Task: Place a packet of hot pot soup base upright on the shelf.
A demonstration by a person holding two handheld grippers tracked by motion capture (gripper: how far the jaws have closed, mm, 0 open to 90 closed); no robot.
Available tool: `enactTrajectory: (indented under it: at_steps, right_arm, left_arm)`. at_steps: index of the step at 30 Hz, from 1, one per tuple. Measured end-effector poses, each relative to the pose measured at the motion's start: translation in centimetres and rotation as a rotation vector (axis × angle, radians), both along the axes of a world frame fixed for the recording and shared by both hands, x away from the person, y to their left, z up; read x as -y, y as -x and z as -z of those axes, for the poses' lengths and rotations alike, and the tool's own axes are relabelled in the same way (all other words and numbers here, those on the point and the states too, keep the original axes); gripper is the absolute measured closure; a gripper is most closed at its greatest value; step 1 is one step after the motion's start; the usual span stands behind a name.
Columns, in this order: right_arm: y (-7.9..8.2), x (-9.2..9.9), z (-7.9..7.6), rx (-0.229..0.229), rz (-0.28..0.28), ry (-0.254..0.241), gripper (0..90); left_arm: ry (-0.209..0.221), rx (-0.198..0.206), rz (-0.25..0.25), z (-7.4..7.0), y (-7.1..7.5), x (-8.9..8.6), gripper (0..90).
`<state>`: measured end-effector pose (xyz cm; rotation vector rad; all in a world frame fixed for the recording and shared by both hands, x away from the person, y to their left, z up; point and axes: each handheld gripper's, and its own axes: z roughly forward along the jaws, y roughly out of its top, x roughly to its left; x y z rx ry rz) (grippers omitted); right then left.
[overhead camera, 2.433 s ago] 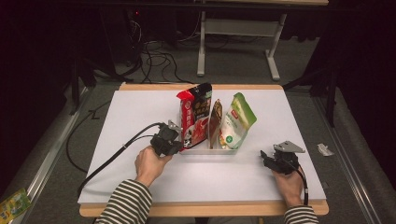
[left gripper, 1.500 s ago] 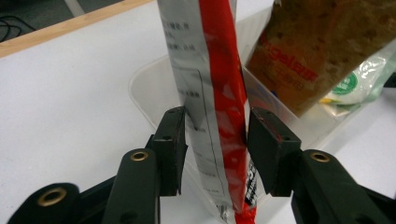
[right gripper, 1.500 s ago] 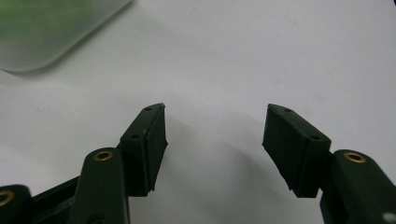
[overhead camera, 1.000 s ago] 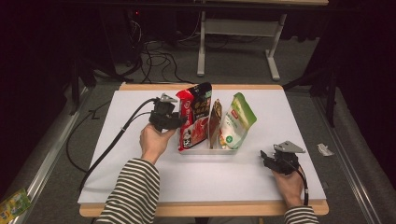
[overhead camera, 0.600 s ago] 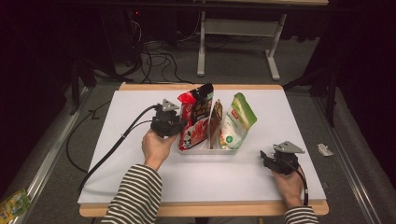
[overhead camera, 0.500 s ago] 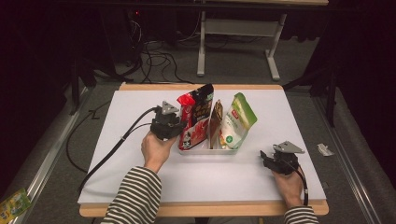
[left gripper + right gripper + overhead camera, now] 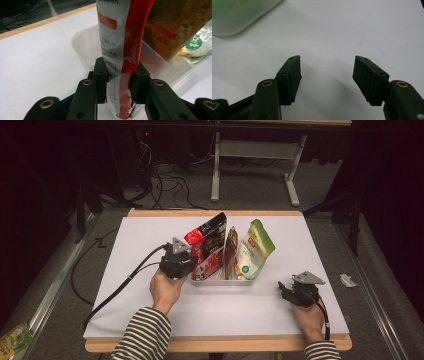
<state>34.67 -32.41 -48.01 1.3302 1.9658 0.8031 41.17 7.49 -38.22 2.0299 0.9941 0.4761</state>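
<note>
Both pads of the left gripper [image 7: 117, 87] press on the lower part of a red and silver pouch [image 7: 120, 50], jaws partly closed, having just been closing around it. Pouch stands upright at the left end of a clear tray [image 7: 220, 281] on the white worktop [image 7: 140, 235], long axis near vertical, top leaning slightly right in the high view [image 7: 207, 245]. Beside it in the tray: a brown pouch [image 7: 231, 250] and a green and white pouch [image 7: 252, 251]. Compared with a second earlier, the left hand [image 7: 165, 287] has come nearer the person and lower, level with the pouch's base. Right gripper [image 7: 327, 77] spread wide, holding nothing, resting on the worktop well right of the tray, unmoved.
</note>
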Motion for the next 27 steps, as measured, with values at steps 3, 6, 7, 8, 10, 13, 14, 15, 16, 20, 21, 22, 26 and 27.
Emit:
enactTrajectory:
  at_steps: [3,6,7,8,10,13,14,15,16,20,21,22,26,27]
  right_arm:
    - [0.0,0.1,0.0,0.000,0.001,-0.008,39.9]
    - [0.0,0.2,0.0,-0.003,0.004,-0.018,39.9]
    - [0.0,0.2,0.0,-0.003,0.002,-0.021,40.0]
    - [-0.1,0.3,0.0,-0.003,0.004,-0.026,40.0]
    - [-0.1,0.4,-0.1,0.000,0.007,-0.042,40.1]
    - [-0.1,0.6,-0.1,0.001,0.013,-0.066,40.2]
    - [-0.1,0.7,-0.2,0.000,0.013,-0.069,40.3]
    - [-0.1,0.7,-0.2,0.002,0.010,-0.067,40.3]
    - [-0.1,0.7,-0.2,0.000,0.015,-0.073,40.3]
    - [0.0,0.9,-0.3,0.002,0.014,-0.095,40.3]
    - [0.0,1.0,-0.3,0.008,0.011,-0.102,40.2]
    - [0.0,1.0,-0.4,0.011,0.012,-0.114,40.2]
    - [0.3,1.3,-0.6,0.016,0.013,-0.132,40.3]
    - [0.3,1.3,-0.6,0.019,0.014,-0.138,40.4]
  left_arm:
    - [0.005,-0.002,0.005,0.0,-0.2,-0.1,69.2]
    - [0.006,0.011,0.024,0.0,-0.1,-0.2,67.7]
    - [0.005,0.017,0.029,0.0,0.0,-0.2,67.2]
    - [0.003,0.022,0.038,0.0,0.1,-0.2,66.6]
    - [0.003,0.035,0.049,0.0,0.2,-0.2,64.7]
    - [0.001,0.050,0.067,-0.3,0.5,-0.4,60.2]
    - [0.005,0.054,0.069,-0.4,0.6,-0.5,59.1]
    - [0.012,0.062,0.072,-0.5,0.8,-0.8,58.1]
    - [0.026,0.069,0.072,-0.7,0.9,-1.1,56.8]
    - [0.066,0.102,0.072,-1.3,1.6,-2.3,54.5]
    - [0.073,0.107,0.074,-1.4,1.8,-2.6,53.9]
    - [0.073,0.114,0.072,-1.5,2.1,-3.0,53.6]
    - [0.098,0.123,0.068,-1.6,2.7,-3.8,52.7]
    - [0.094,0.125,0.067,-1.5,2.8,-4.0,52.6]
